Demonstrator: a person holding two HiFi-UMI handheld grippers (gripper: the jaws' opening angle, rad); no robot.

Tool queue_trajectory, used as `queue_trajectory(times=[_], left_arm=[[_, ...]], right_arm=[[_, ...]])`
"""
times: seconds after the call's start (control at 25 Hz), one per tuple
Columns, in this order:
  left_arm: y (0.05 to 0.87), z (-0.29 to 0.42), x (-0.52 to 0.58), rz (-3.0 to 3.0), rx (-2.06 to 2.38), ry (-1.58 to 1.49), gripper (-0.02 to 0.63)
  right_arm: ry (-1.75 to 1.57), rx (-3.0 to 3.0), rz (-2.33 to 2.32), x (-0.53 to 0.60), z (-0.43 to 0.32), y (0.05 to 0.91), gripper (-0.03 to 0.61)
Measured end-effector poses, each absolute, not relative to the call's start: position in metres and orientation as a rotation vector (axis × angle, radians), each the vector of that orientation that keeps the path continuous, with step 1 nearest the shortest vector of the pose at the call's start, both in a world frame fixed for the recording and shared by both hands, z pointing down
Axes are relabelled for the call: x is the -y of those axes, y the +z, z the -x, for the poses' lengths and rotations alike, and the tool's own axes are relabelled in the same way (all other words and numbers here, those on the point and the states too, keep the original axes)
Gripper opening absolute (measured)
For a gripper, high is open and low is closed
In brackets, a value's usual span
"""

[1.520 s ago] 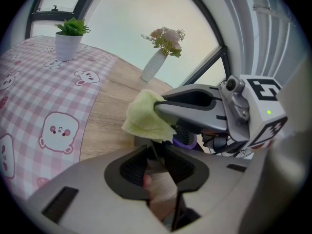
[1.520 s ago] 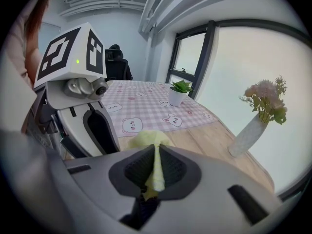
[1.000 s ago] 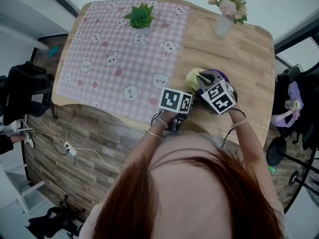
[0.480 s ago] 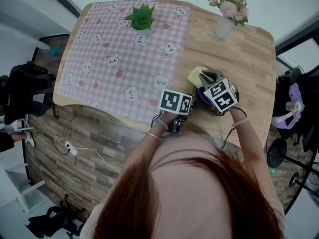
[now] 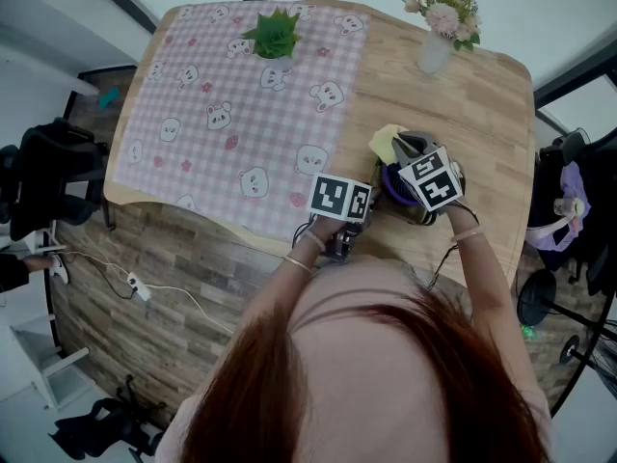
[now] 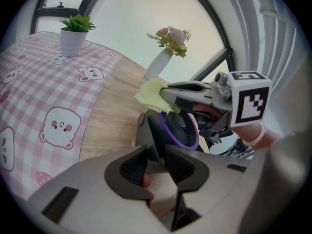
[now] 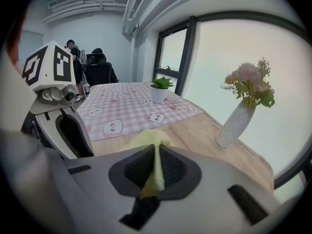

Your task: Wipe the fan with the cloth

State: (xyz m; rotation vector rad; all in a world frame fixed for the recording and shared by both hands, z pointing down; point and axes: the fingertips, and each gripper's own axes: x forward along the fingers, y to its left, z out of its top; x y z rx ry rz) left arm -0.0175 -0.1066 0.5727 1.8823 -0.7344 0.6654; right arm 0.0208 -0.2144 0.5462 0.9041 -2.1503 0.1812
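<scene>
Office-like room with tall windows (image 7: 170, 50): wooden table (image 5: 482, 104), checked tablecloth (image 5: 231, 95), potted plant (image 5: 273, 33), flower vase (image 5: 432, 48), black swivel chair (image 7: 100, 73) beyond.

Right gripper (image 5: 403, 149) is sliding the yellow cloth (image 5: 387, 142) slightly rightward over the top of the fan (image 5: 393, 189), away from the checked mat (image 5: 241, 95).

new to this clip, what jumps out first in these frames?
A small fan with a purple ring stands near the right front edge of the wooden table, with the left gripper clamped on its stand. The right gripper pinches a yellow cloth at the fan's top edge. A pink checked tablecloth with bear faces covers the table's left part.
</scene>
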Motion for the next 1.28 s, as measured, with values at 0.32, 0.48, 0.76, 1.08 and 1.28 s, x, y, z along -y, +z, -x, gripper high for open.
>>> queue_trajectory(times=[0.32, 0.48, 0.76, 1.08, 1.28], left_arm=[[0.574, 0.018, 0.109, -1.865, 0.734, 0.665, 0.109], [0.575, 0.018, 0.109, -1.839, 0.733, 0.645, 0.109], [0.575, 0.019, 0.109, -1.819, 0.742, 0.642, 0.109], [0.577, 0.018, 0.108, -1.814, 0.744, 0.64, 0.109], [0.577, 0.016, 0.107, -1.812, 0.753, 0.64, 0.109]], right_arm=[[0.209, 2.124, -0.938, 0.221, -0.031, 0.546, 0.025], [0.215, 2.121, -0.956, 0.222, -0.036, 0.546, 0.025], [0.225, 2.113, -0.977, 0.225, -0.042, 0.546, 0.025], [0.247, 2.092, -1.023, 0.225, -0.054, 0.547, 0.025], [0.26, 2.079, -1.055, 0.224, -0.063, 0.547, 0.025]])
